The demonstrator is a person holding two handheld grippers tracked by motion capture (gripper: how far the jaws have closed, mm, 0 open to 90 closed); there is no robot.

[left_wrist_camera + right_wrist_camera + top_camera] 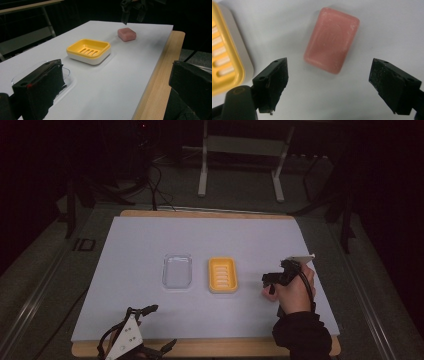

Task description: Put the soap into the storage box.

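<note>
A: What sits nearest the camera?

B: In the high view, the left tool lies at the near edge of the tabletop, well to the near left of the yellow soap dish. Its grey three-cornered plate faces up. In the left gripper view its two black jaws stand wide apart with nothing between them.

A: And the yellow soap dish itself?

B: It rests near the middle of the tabletop, a yellow slotted tray seated in a white base. It is the landmark for everything else.

A: What is beside it?

B: A clear plastic lid lies flat just to the left of the dish, apart from it.

A: Where is the soap?

B: A pink soap bar lies flat on the tabletop to the right of the dish, near it but not touching. The left gripper view shows the bar beyond the dish.

A: And the right tool?

B: A hand in a dark sleeve holds the right tool to the right of the dish, over the soap. In the right gripper view its jaws stand wide, one on each side of the bar's near end, and neither pad touches it.
</note>
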